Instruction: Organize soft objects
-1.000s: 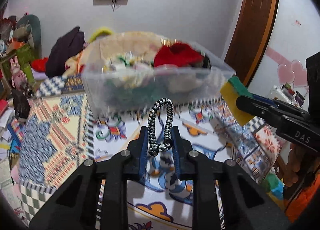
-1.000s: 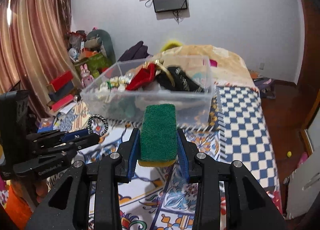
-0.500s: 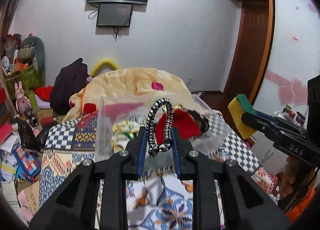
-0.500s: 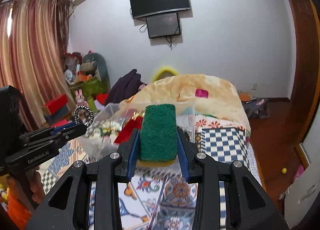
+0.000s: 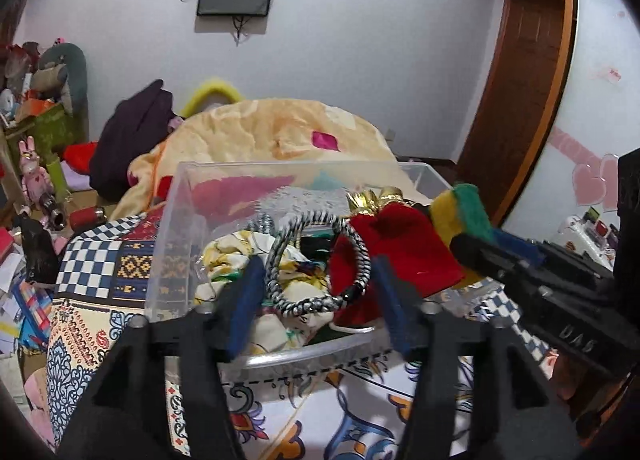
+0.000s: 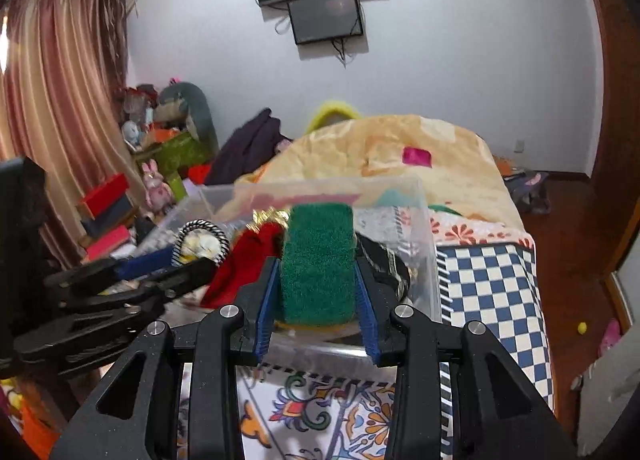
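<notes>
A clear plastic bin (image 5: 168, 260) sits on the patterned bed and holds a red pouch (image 5: 400, 256) and other soft items. My left gripper (image 5: 316, 292) is open over the bin. The black-and-white hair tie (image 5: 320, 264) sits loose between its fingers, above the bin's contents. My right gripper (image 6: 316, 300) is shut on a green and yellow sponge (image 6: 316, 260), held at the bin's near rim (image 6: 424, 219). The sponge (image 5: 464, 215) and right gripper also show at the right of the left wrist view.
A folded yellow blanket (image 5: 272, 131) lies behind the bin. A checkered bedspread (image 6: 492, 292) covers the bed to the right. Boxes and toys (image 6: 132, 187) clutter the left side by the curtain. A wooden door (image 5: 520, 99) stands at the right.
Both grippers have moved forward to above the bin. My left gripper has opened and let go of the hair tie. The right gripper still holds the sponge.
</notes>
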Action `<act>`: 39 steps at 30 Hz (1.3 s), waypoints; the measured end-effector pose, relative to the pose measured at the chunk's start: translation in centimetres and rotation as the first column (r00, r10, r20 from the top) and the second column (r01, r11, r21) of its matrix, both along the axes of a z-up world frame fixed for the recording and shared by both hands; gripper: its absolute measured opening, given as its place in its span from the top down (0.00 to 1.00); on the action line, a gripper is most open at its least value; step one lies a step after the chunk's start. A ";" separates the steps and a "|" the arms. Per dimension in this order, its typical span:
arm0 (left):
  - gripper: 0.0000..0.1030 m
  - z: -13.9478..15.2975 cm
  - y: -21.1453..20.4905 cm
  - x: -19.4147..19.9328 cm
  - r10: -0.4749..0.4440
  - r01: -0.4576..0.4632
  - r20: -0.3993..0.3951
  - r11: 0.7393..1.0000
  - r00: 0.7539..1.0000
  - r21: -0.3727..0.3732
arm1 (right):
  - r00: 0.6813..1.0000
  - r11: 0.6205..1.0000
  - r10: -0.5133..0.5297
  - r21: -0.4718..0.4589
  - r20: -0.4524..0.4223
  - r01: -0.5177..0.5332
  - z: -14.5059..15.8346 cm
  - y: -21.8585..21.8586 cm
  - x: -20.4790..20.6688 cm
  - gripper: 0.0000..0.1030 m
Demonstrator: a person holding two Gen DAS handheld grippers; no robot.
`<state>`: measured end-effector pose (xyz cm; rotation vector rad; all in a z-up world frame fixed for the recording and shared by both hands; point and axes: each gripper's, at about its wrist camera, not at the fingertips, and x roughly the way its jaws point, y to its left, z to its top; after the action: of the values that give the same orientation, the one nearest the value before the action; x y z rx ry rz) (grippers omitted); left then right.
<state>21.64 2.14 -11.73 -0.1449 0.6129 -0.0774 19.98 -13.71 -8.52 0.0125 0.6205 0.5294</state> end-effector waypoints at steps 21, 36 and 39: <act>0.31 8.1 -0.4 -9.3 0.008 -0.010 0.244 1.000 0.970 0.007 | 0.978 0.998 -0.035 0.065 0.204 0.022 8.4 -4.1 -6.6 0.34; 0.14 15.3 -1.7 -18.2 0.012 -0.038 0.438 0.998 0.899 0.050 | 0.924 0.991 -0.043 0.136 0.380 -0.010 14.3 -5.3 -13.8 0.17; 0.06 15.6 -2.0 -19.2 0.018 -0.050 0.454 0.997 0.891 0.058 | 0.920 0.989 -0.042 0.145 0.389 -0.016 14.5 -5.3 -14.2 0.14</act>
<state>2.44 0.09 3.84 -0.0664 0.1429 -0.0533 5.74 -18.99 5.97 0.0477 0.1884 0.5451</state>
